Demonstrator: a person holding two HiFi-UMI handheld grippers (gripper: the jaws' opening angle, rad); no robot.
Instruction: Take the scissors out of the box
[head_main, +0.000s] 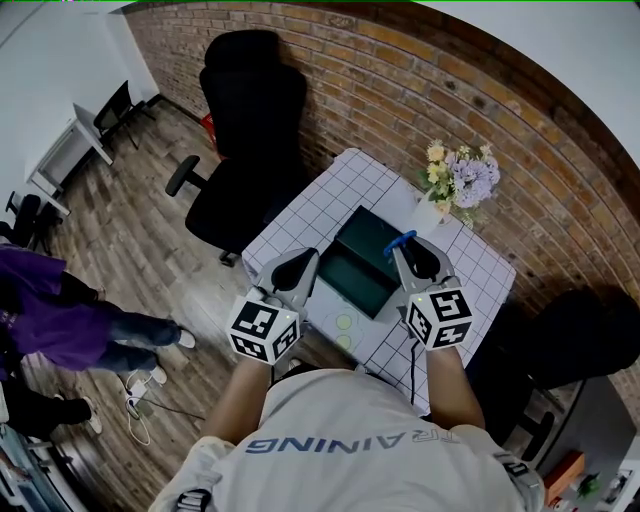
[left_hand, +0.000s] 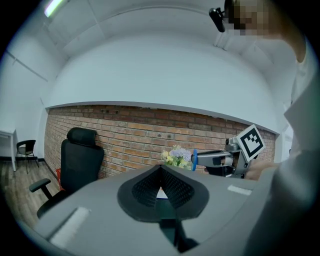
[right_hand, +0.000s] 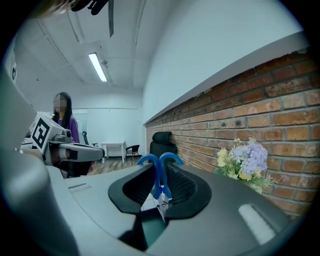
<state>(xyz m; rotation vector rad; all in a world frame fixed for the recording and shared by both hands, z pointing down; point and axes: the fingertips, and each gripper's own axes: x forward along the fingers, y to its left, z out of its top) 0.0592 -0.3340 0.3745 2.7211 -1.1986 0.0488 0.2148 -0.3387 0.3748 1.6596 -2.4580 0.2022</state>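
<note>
We list: blue-handled scissors (right_hand: 160, 176) clamped in right gripper (head_main: 404, 246), at green box's (head_main: 350, 288) right edge; left gripper (head_main: 309, 258) closed, empty.

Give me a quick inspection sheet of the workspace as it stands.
Surface: table with a white grid cloth, standing by a brick wall.
Job's things: dark green box lies open on the table; blue-handled scissors are held above its right side.
Clutter: flowers in a vase at the table's far corner.
Grippers: right gripper is closed on the scissors; left gripper has its jaws together with nothing between them.
Cables: black cable hangs from the right gripper; loose white cable on the floor at left.
Surroundings: black office chairs; a person in purple at left.
</note>
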